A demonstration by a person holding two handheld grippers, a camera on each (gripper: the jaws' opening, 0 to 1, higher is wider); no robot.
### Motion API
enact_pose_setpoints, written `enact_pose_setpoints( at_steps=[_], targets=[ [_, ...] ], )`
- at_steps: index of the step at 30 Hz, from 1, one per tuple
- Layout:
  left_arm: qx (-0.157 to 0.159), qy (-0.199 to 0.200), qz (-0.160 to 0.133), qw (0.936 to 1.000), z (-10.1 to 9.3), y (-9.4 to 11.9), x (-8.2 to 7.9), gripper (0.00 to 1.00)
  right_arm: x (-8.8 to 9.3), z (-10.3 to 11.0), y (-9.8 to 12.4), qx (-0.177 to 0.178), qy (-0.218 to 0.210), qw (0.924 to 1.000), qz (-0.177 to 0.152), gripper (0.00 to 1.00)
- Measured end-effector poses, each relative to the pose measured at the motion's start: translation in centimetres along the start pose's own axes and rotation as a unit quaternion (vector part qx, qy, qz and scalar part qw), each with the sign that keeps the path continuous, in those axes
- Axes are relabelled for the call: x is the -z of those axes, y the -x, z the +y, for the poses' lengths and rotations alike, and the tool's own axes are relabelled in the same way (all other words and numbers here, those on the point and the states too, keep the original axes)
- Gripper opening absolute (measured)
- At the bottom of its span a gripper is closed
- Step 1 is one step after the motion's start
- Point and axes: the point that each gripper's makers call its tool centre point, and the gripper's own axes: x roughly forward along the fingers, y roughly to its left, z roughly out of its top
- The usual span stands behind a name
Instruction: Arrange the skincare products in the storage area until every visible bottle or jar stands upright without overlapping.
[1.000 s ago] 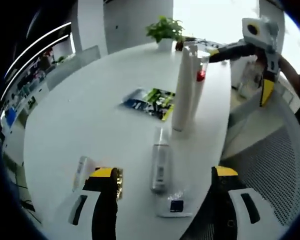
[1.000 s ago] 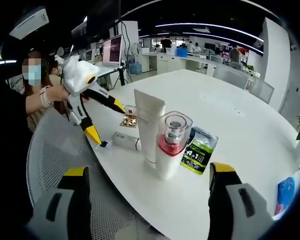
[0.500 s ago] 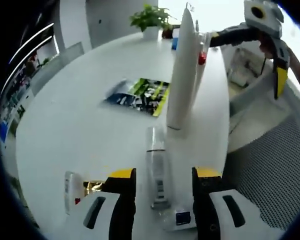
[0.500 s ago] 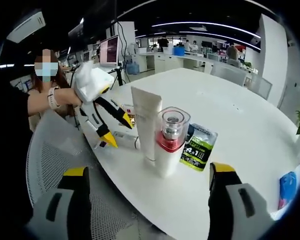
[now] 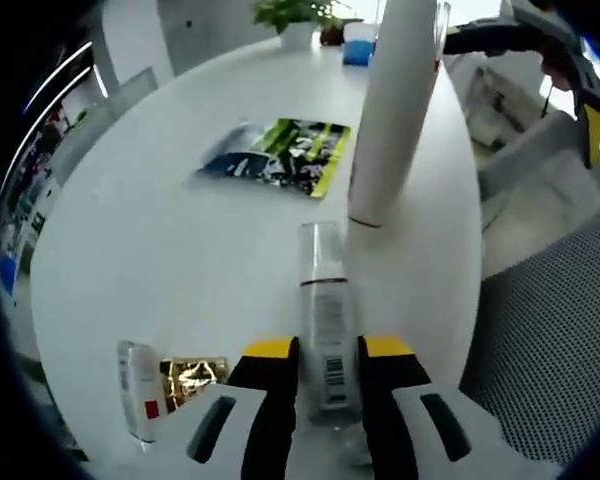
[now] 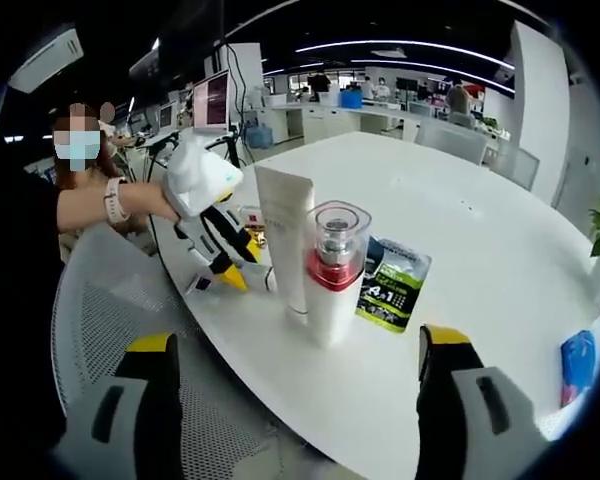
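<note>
A clear bottle with a barcode label (image 5: 323, 290) lies on its side on the white table (image 5: 160, 240). My left gripper (image 5: 327, 350) is shut on its lower end, a yellow-tipped jaw on each side. Just beyond it a tall white tube (image 5: 390, 110) stands upright. In the right gripper view the same white tube (image 6: 285, 235) stands beside an upright pump bottle (image 6: 335, 270) with a red band and clear cap. The left gripper (image 6: 225, 272) reaches down to the table left of the tube. My right gripper (image 6: 295, 345) hangs open off the table's near edge, nothing between its jaws.
A green and black sachet (image 5: 280, 155) lies flat past the tube. A small white tube (image 5: 140, 385) and a gold sachet (image 5: 195, 375) lie by the near edge. A mesh chair (image 6: 110, 330) sits under the grippers. A blue packet (image 6: 575, 365) and a plant (image 5: 290, 15) are farther off.
My left gripper moved in over the lying bottle and its jaws narrowed from wide open until they closed on it. The right gripper stayed open and hardly moved.
</note>
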Motion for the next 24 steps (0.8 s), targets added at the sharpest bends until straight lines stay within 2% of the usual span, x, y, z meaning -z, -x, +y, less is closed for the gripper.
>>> enact_pose_setpoints(
  at_steps=[15, 21, 22, 24],
  targets=[
    [0.002, 0.007, 0.0, 1.0, 0.6, 0.4, 0.5, 0.17, 0.0, 0.4, -0.4, -0.005, 0.0, 1.0, 0.003, 1.0],
    [-0.011, 0.014, -0.003, 0.9998, 1.5, 0.8, 1.1, 0.16, 0.1, 0.7, -0.4, -0.007, -0.001, 1.0, 0.004, 1.0],
    [-0.022, 0.008, -0.006, 0.9997, 1.9, 1.0, 1.1, 0.16, 0.1, 0.7, -0.5, -0.008, -0.003, 1.0, 0.003, 1.0],
    [-0.024, 0.02, -0.018, 0.9994, 2.0, 1.5, 1.0, 0.16, 0.1, 0.8, -0.5, -0.008, -0.006, 1.0, -0.001, 1.0]
  ],
)
